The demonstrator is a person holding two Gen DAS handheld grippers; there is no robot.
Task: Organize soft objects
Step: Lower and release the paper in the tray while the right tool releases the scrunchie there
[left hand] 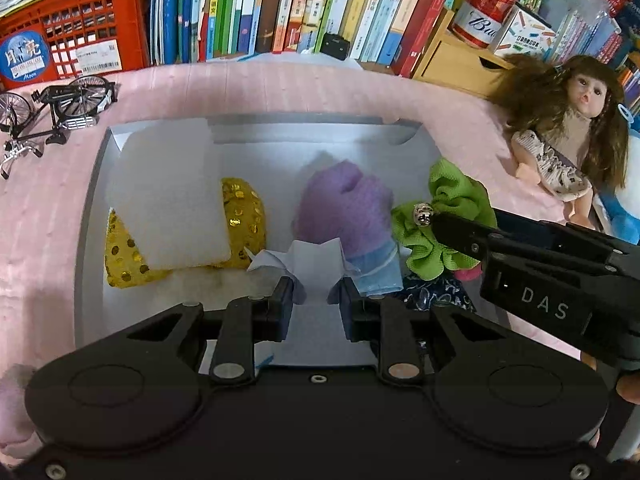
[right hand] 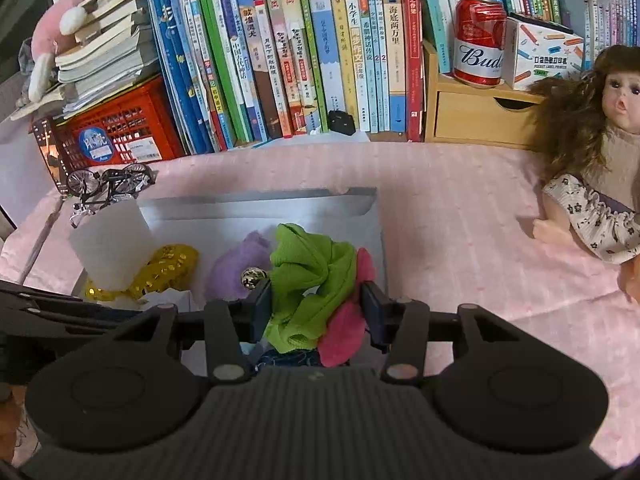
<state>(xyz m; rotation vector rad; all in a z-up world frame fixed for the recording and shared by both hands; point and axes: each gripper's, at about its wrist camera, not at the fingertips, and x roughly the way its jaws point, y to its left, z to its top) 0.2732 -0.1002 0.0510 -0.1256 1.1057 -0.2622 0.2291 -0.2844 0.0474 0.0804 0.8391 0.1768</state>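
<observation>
We grip a white folded paper piece (left hand: 296, 266) in our left gripper (left hand: 314, 300) and the green scrunchie (right hand: 310, 280) in our right gripper (right hand: 316, 312) over the grey box (left hand: 92, 216), where releasing early might drop either beside it.

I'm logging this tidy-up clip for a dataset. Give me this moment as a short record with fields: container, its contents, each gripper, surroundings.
container: shallow grey box on a pink cloth
contents: white foam pad lying over a gold sequin pouch; purple cloth; green ruffled scrunchie; pink fabric piece
left gripper: shut on a white folded paper piece, above the box
right gripper: shut on the green ruffled scrunchie
surroundings: doll, toy bicycle, row of books, red can
</observation>
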